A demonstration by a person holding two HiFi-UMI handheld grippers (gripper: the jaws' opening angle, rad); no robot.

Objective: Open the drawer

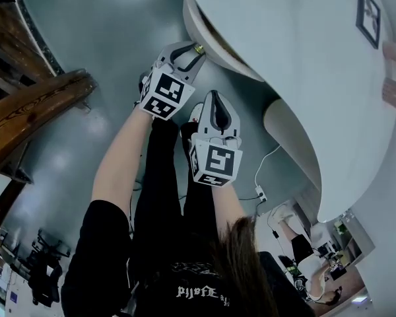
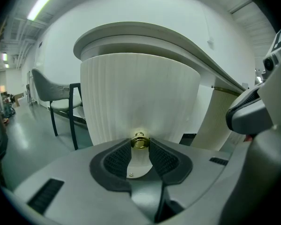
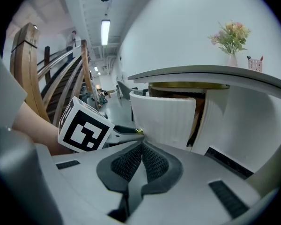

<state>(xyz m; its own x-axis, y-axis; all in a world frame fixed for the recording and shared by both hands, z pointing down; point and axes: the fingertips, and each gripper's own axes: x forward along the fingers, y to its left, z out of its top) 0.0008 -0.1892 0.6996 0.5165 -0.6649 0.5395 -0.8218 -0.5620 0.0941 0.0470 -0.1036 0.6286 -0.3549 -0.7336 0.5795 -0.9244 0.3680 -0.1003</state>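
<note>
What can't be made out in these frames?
- Drawer contents: right gripper view shows only a dark gap behind its front; in the head view the desktop covers it.
- Drawer's lower edge: left gripper view, the left tool gripping the knob covers it.
- What the cup holds: right gripper view, too small.

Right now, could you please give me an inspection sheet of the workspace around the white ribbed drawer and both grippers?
Surface: curved white counter top, with the drawer beneath it.
Job's things: ribbed white curved drawer front stands out from the counter, its wooden inside showing; small round brass knob.
Clutter: pale vase of flowers and pink pen cup on the counter.
Grippers: left gripper shut on the knob; right gripper shut, empty.
Cables: white cable with plug on the grey floor.
Surroundings: wooden stair rail; grey chair.
</note>
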